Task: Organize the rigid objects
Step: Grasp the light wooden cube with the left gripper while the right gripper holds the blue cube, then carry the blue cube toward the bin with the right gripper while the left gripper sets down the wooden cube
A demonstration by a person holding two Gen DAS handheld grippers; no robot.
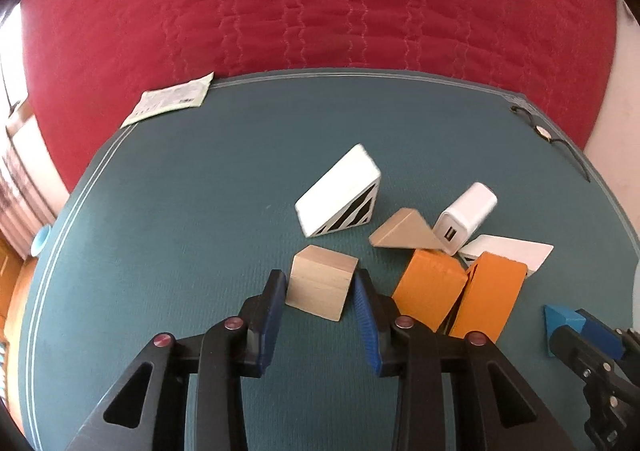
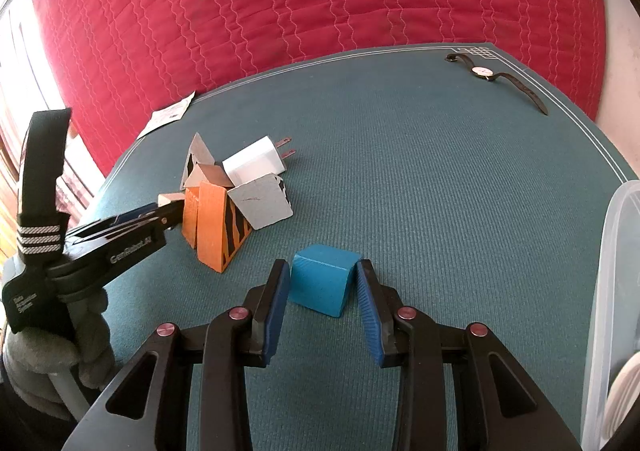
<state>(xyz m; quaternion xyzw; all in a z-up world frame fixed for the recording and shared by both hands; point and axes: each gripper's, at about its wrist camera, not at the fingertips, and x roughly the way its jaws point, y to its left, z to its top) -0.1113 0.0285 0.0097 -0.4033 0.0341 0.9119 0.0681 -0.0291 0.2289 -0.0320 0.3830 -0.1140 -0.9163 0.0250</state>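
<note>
Wooden block [image 1: 322, 287] and blue block [image 2: 323, 278] gripped on the green bench [image 2: 440, 171].
Left tongs [image 1: 320, 291] and right tongs [image 2: 323, 283] each clamp one; lifting comes next.

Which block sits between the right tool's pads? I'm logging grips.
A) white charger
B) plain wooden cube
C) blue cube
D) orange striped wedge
C: in the right wrist view, the right tool is shut on the blue cube, which rests on the green mat.

"GenRobot.AI" is printed in white on the black side of the left gripper [image 2: 170, 215], seen from the right wrist. Further white lettering on its handle and the print on the paper packet [image 1: 170, 102] cannot be read.
</note>
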